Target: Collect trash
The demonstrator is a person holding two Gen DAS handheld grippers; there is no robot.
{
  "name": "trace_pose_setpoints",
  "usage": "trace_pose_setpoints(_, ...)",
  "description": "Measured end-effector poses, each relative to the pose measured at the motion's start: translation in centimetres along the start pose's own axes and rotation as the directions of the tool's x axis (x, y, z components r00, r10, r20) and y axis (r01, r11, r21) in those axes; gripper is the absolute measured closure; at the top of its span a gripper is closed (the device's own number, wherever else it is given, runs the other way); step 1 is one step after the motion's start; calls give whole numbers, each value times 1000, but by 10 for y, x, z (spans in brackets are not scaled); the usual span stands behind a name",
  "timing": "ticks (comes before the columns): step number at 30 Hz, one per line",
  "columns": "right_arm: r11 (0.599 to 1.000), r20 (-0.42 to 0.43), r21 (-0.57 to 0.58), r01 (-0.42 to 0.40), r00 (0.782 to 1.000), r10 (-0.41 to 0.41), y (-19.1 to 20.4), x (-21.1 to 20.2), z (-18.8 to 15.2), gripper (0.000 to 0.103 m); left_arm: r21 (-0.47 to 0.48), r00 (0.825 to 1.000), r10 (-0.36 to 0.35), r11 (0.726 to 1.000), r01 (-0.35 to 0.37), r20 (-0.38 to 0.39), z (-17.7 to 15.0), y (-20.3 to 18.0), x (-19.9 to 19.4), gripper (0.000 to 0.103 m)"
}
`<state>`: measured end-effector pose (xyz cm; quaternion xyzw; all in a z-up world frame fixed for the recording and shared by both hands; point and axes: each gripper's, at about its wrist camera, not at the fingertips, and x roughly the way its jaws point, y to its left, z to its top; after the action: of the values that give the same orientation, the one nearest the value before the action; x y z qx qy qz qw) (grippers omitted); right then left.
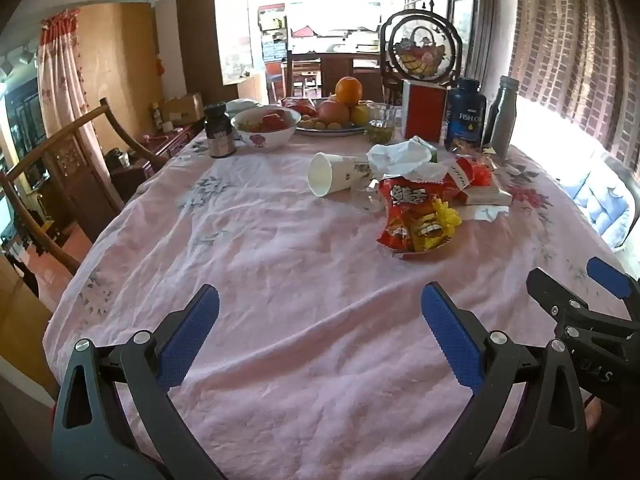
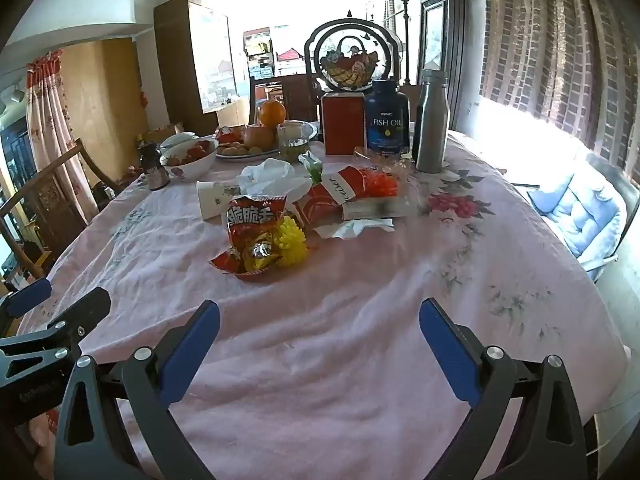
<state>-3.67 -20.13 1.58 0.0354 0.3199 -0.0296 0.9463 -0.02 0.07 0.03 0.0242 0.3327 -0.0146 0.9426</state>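
Both claws sit up front over the pink tablecloth (image 1: 280, 280): left gripper (image 1: 320, 320) and right gripper (image 2: 320, 328), each with jaws spread wide, holding nothing. Mid-table is the trash pile: one red snack bag (image 2: 252, 236) nearest, one yellow flower (image 2: 291, 240) touching it, one tipped paper cup (image 1: 332, 174), one crumpled tissue (image 2: 272, 178), one red carton (image 2: 340, 200). Further back: one fruit plate (image 1: 332, 130), one bowl (image 1: 266, 126), one fish oil bottle (image 2: 386, 116), one steel flask (image 2: 432, 120).

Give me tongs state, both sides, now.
Left tongs: open, empty, above the tablecloth.
Right tongs: open, empty, short of the snack bag.
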Motion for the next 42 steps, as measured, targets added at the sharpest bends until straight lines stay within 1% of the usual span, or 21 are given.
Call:
trace_pose_setpoints(6,1000,-7,2,-7,1000,7,-7,9,-9,5,7,1000,-13,1000,13,2,-3,3,-1,6)
trace_pose_setpoints(8,1000,-9,3,-11,1000,11,-8,9,-10,5,1,1000,-11,1000,11,-8,-3,5,0,6)
trace_pose_setpoints(11,1000,-24,8,-7,1000,7,-2,9,-2,5,1,1000,-5,1000,5,-26,-1,3,2,6)
trace_pose_setpoints(20,1000,-36,5,-6,999,6,2,13,-3,5,-7,999,1,1000,-2,-43,-3,1,11,6)
trace_pose_setpoints(42,1000,-37,-1,-6,999,6,4,14,-3,5,-10,999,3,1000,-3,-46,-3,1,12,6)
